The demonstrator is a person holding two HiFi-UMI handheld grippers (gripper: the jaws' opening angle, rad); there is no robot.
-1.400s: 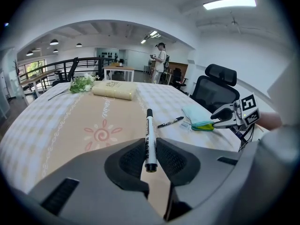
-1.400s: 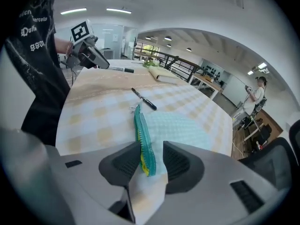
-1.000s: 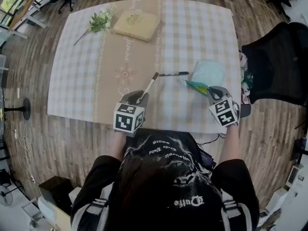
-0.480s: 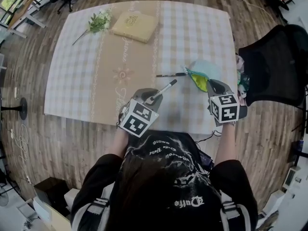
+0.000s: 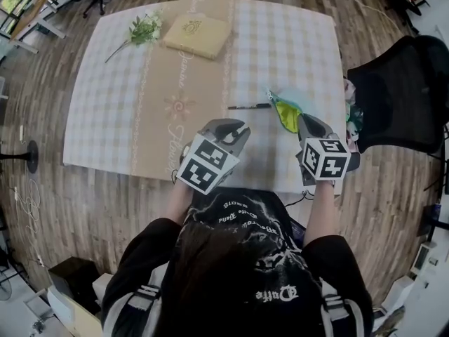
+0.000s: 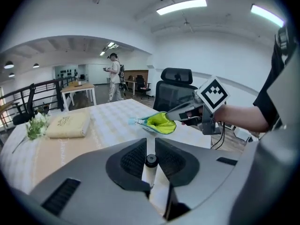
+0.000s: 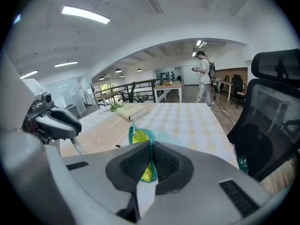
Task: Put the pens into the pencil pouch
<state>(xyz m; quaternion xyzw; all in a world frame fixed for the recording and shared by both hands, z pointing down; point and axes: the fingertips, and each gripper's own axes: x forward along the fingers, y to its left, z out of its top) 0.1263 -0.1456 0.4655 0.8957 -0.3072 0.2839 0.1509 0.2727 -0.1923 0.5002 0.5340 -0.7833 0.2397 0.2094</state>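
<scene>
My left gripper (image 5: pixel 236 129) (image 6: pixel 150 143) holds a white pen (image 6: pixel 149 167) with a black end, lifted off the table; its jaws are closing on the barrel. My right gripper (image 5: pixel 303 122) (image 7: pixel 151 145) is shut on the rim of the teal pencil pouch (image 5: pixel 286 114) (image 7: pixel 138 138). The pouch hangs raised, its yellow-green lining (image 6: pixel 161 122) gaping toward the left gripper. A second, black pen (image 5: pixel 249 107) lies on the checked tablecloth (image 5: pixel 280 41) just left of the pouch. The held pen points at the pouch mouth, still apart from it.
A yellow book (image 5: pixel 196 35) and a sprig of flowers (image 5: pixel 144 29) lie at the table's far left. A black office chair (image 5: pixel 403 90) stands right of the table. A person (image 6: pixel 114 74) stands far off in the room behind.
The left gripper rose and swung right toward the pouch with the pen, rolling as it went. The right gripper lifted the pouch's edge off the table and turned its mouth leftward.
</scene>
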